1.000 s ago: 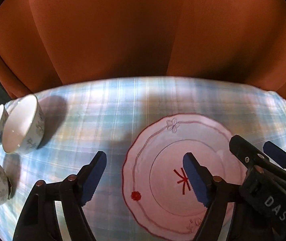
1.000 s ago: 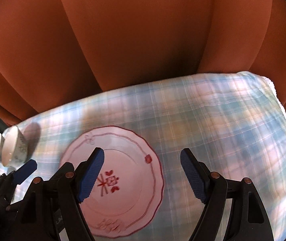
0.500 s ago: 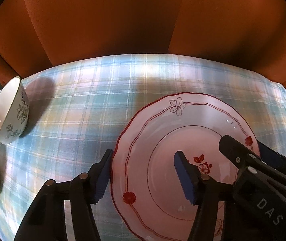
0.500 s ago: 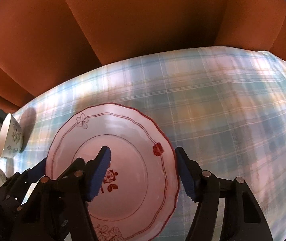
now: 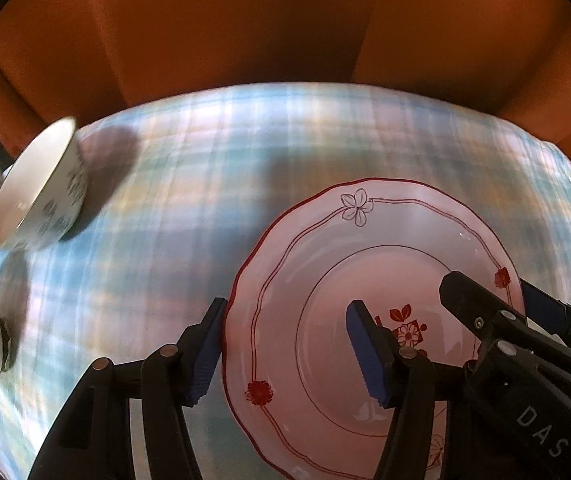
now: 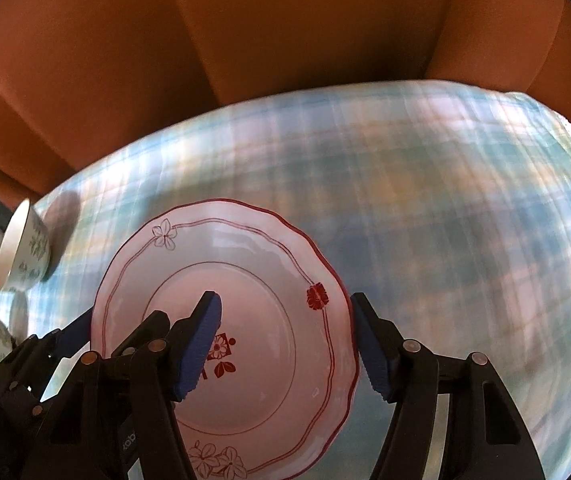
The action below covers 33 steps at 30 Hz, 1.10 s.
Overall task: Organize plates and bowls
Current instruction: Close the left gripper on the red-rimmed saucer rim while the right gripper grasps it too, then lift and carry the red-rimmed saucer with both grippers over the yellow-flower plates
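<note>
Two claws straddle opposite edges of plate (image 5: 373,280) lying flat on checked tablecloth (image 5: 213,184); left claw (image 5: 285,354) and right claw (image 6: 285,346) both released, pads off rim; likely two-sided lift; bowls (image 5: 37,196) stand well apart.

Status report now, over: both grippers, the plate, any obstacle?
Left gripper open, astride plate's left rim. Right gripper open, astride its right rim. Plate flat on tablecloth, not gripped. Bowls far left, clear of it.
</note>
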Motion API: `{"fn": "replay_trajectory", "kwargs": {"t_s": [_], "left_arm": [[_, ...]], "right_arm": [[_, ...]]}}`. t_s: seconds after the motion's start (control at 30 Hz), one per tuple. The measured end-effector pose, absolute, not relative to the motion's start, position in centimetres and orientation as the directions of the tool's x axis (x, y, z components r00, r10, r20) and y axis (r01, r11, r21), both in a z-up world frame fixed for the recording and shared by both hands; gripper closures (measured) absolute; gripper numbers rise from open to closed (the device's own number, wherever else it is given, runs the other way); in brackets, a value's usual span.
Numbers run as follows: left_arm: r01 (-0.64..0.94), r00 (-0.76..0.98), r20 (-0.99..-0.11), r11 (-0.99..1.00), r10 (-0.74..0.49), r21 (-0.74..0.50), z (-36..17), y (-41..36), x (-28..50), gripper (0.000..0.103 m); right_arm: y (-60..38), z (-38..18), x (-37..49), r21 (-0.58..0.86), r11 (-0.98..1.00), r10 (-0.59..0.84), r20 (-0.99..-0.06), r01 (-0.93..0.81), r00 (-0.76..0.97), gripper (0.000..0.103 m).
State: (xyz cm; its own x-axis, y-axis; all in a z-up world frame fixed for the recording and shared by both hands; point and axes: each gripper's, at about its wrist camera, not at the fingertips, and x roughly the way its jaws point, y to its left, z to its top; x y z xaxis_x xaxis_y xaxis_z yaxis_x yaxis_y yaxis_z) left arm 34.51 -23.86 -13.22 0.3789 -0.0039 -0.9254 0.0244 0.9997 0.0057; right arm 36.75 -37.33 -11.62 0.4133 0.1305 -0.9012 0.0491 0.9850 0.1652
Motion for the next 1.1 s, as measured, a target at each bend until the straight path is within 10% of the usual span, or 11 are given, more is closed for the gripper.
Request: {"fn": "replay_trajectory", "kwargs": {"t_s": [1.1], "left_arm": [[-0.002, 0.349, -0.937, 1.000, 0.023, 0.024, -13.4, -22.1, 32.0, 0.050]], "right_arm": [[-35.4, -12.7, 34.3, 0.098, 0.995, 0.080, -0.927, 0.030, 0.367, 0.053]]}}
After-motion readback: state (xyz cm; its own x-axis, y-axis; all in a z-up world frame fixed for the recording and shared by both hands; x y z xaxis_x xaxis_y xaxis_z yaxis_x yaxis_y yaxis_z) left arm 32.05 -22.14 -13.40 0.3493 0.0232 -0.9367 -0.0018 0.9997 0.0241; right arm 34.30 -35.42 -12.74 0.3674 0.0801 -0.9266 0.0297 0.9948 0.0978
